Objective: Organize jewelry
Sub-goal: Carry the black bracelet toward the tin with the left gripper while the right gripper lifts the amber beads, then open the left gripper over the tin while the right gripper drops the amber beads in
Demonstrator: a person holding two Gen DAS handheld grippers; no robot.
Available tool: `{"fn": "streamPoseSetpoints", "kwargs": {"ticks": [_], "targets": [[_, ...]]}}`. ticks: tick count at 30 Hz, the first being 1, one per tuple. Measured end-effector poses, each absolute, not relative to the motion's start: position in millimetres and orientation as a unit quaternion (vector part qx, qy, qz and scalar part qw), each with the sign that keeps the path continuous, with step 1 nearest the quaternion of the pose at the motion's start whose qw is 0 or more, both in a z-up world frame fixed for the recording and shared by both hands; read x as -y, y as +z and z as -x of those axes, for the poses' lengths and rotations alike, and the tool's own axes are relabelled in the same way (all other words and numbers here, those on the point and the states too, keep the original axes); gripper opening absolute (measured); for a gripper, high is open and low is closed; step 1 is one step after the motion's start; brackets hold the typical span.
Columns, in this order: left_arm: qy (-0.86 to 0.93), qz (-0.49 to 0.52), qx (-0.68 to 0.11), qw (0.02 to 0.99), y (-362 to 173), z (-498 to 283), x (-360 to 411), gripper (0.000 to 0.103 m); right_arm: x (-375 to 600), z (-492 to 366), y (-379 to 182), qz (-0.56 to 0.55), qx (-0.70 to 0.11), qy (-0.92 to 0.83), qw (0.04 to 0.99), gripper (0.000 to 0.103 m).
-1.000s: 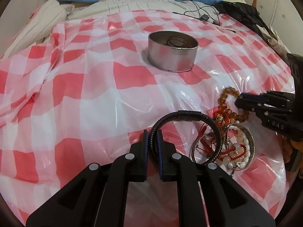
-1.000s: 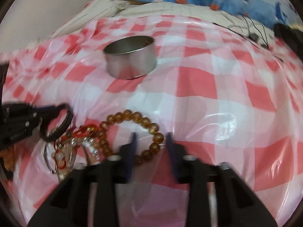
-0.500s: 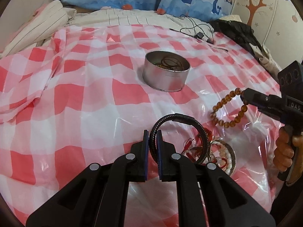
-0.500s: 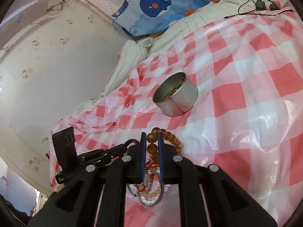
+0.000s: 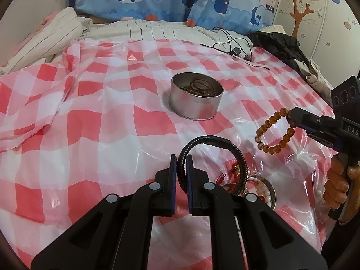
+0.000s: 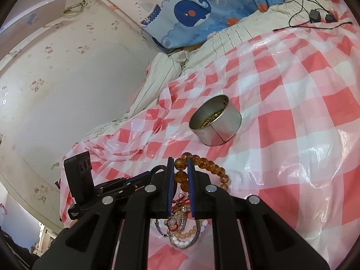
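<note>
My left gripper (image 5: pixel 181 159) is shut on a black braided bracelet (image 5: pixel 216 141) and holds it above the red-checked cloth. My right gripper (image 6: pixel 180 163) is shut on an amber bead bracelet (image 6: pixel 203 163), which hangs in the air at the right of the left wrist view (image 5: pixel 273 132). A round metal tin (image 5: pixel 196 99) with jewelry inside stands ahead of both grippers; it also shows in the right wrist view (image 6: pixel 214 121). A pile of pearl, red-cord and metal bracelets (image 6: pixel 183 227) lies on the cloth below the grippers.
The red-checked plastic cloth (image 5: pixel 101 121) covers a bed. Whale-print pillows (image 5: pixel 157 0) line the back. A black cable and charger (image 5: pixel 234 47) and a dark garment (image 5: pixel 279 45) lie at the far right. A striped blanket (image 5: pixel 45 38) is bunched at the far left.
Both grippers have risen from the pile with their bracelets. The right gripper closed on the amber beads and lifted them off the cloth.
</note>
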State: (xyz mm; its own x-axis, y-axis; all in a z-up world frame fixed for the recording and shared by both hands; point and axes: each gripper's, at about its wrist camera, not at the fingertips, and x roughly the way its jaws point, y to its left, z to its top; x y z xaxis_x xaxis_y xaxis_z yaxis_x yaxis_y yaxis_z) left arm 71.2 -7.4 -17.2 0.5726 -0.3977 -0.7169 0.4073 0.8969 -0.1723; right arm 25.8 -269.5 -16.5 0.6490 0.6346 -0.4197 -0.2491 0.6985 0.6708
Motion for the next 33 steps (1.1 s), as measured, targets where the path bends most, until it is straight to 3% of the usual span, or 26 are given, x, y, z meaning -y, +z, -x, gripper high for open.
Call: {"fn": "streamPoseSetpoints", "kwargs": {"ticks": [18,33], "targets": [[-0.242,0.003,-0.364,0.899,29.5,-135.9,32.8,0.007,269.1,-81.1,27.6,-0.273,-0.303,0.280,0.869,0.012],[-0.238,-0.009,-0.380,0.894,1.6,-214.1,83.0,0.008,270.9,-147.9,24.9,-0.262,-0.315,0.274,0.870,0.012]]}}
